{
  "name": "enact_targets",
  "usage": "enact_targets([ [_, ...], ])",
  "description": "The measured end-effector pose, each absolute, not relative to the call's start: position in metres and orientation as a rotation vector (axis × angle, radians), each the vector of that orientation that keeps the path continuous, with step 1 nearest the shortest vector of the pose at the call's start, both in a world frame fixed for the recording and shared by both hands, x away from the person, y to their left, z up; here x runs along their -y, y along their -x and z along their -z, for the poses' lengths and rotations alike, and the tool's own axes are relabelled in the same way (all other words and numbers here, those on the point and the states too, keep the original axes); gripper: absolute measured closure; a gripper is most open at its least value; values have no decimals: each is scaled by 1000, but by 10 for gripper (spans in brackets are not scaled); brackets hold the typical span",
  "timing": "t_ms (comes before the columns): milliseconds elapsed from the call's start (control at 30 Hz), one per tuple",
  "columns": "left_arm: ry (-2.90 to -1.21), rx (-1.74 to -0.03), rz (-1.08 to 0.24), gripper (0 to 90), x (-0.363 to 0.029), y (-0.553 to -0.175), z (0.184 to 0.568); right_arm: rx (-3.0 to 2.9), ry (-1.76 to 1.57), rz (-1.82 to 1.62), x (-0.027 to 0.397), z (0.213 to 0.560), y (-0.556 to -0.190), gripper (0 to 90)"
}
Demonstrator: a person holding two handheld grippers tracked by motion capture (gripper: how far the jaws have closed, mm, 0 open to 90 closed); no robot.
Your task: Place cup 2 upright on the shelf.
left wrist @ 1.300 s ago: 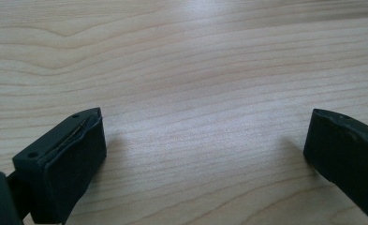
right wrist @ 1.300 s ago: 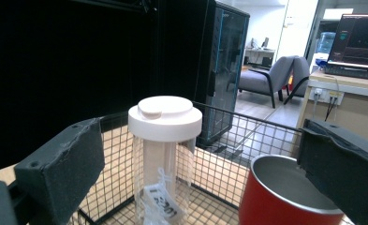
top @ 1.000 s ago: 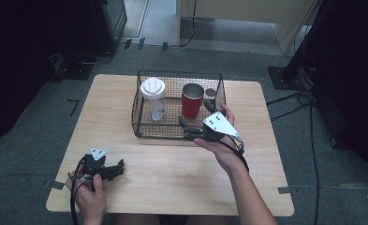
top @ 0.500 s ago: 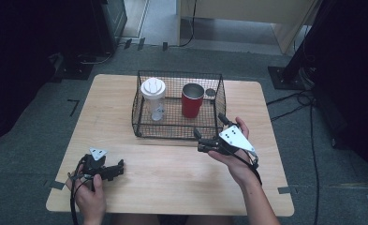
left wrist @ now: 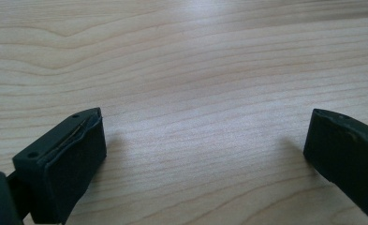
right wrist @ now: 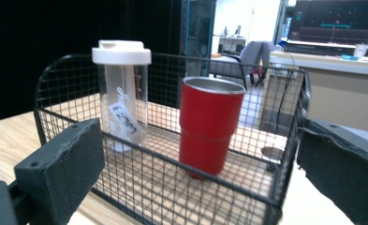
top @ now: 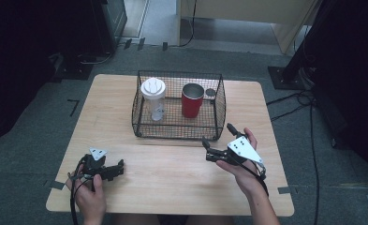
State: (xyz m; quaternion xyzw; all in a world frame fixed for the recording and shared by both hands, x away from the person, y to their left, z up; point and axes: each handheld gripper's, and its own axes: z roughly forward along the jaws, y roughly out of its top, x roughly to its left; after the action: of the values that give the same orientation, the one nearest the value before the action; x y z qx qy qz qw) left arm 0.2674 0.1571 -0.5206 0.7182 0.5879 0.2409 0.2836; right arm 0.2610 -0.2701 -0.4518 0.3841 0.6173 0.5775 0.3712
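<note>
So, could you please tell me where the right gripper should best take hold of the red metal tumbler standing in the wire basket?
Probably at the rim of the red metal tumbler, coming from above: it stands upright with an open mouth, and the black wire basket walls block side approaches. The right gripper, open, hovers outside the front wall.

Ahead of the right claw stands one wire basket holding one red cup, one clear white-lidded bottle, and what looks like one small round lid.
</note>
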Motion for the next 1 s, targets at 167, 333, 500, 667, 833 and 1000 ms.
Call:
enact_targets([
  [167,-1922,-1574,-645,1,-157,-267,521,-1573,-1018,-1464,282,460,-254,11],
  [333,-1925,-1573,-645,0,-157,-267,520,-1569,-1049,-1440,293,470,-248,11],
  [500,-1925,-1573,-645,1,-157,-267,520,-1565,-1081,-1414,304,479,-242,12],
  [667,-1926,-1573,-645,1,-157,-267,520,-1563,-1105,-1388,313,486,-237,12],
  [833,-1927,-1572,-645,1,-157,-267,520,-1565,-1129,-1356,322,494,-232,12],
  [1000,-1927,-1572,-645,0,-157,-267,520,-1566,-1145,-1310,331,502,-228,12],
])
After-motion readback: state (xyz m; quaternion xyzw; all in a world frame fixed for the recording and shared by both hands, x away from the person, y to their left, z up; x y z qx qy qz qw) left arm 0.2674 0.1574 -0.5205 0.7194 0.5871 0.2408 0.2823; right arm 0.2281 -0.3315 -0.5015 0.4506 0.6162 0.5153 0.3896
